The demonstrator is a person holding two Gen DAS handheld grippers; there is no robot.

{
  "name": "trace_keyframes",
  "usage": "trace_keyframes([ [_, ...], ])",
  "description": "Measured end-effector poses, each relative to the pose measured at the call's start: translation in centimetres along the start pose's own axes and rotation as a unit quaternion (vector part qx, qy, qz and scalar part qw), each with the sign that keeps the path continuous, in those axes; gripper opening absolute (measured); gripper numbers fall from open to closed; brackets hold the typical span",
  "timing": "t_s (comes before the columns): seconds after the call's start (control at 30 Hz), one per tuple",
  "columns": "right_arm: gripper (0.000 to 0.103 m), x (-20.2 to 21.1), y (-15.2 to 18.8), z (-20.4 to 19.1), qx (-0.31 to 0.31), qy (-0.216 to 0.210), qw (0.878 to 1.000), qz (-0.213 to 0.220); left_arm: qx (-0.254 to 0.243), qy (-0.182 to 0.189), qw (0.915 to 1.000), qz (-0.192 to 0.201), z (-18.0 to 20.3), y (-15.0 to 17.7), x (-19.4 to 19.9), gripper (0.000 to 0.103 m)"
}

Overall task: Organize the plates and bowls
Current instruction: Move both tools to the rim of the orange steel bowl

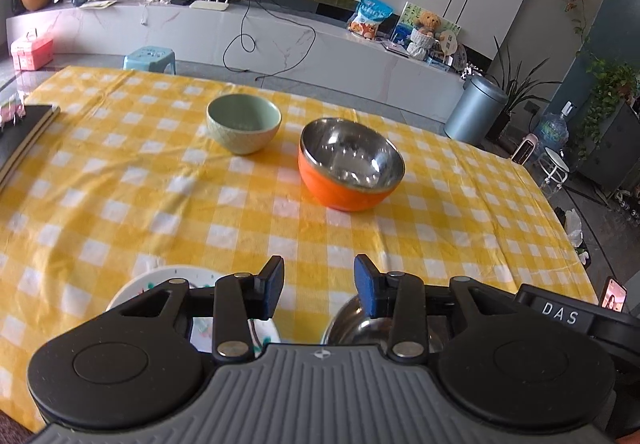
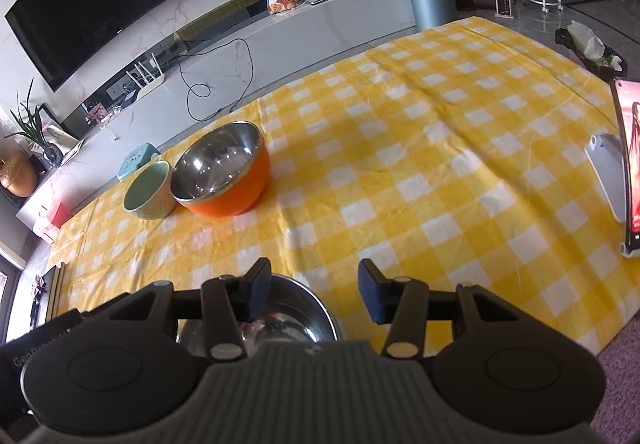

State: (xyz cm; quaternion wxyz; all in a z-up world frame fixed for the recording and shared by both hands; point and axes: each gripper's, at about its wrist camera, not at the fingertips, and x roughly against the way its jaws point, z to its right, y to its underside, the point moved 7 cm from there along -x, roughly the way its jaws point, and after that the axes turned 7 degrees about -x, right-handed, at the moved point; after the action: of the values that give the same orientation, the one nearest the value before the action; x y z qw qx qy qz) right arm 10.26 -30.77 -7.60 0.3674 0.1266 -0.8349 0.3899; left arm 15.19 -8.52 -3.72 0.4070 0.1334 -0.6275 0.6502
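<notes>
Both grippers, left (image 1: 318,286) and right (image 2: 314,290), released; orange bowl (image 1: 351,164) mid-bench: stiff, slick steel lining, pinch rim.

Tablecloth (image 1: 120,180): woven cloth, yellow-white check, matt, creased and wrinkled. Orange bowl (image 1: 351,164): outside smooth glossy orange, looks like plastic or enamel; inside polished steel, mirror reflections. Green bowl (image 1: 243,123): glazed ceramic look, satin sheen inside, fine embossed pattern outside. Steel bowl (image 2: 296,320) at near edge: bare polished metal, shiny. White plate (image 1: 160,280): smooth glossy white, coloured print on it. Left gripper (image 1: 319,286) and right gripper (image 2: 314,294): matt black plastic arms, bright metal pivot pins, ribbed grey body, blue pads (image 1: 365,284) matt, rubbery-looking. Phone (image 2: 632,164) screen: glossy glass. Bin (image 1: 474,112): brushed metallic finish, dull sheen.
</notes>
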Motion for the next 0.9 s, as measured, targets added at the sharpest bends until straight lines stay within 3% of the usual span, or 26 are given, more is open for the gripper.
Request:
trace_keyframes([
  [0.13,0.048,-0.6,-1.0,-0.9,0.011,-0.001,1.0,0.001,-0.006,0.0,1.0,0.006,0.0,-1.4,-0.5,0.05],
  [0.9,0.049,-7.6,-7.5,-5.1,0.03,-0.007,1.0,-0.002,0.006,-0.006,0.9999,0.008,-0.8,-7.7,-7.9,0.052],
])
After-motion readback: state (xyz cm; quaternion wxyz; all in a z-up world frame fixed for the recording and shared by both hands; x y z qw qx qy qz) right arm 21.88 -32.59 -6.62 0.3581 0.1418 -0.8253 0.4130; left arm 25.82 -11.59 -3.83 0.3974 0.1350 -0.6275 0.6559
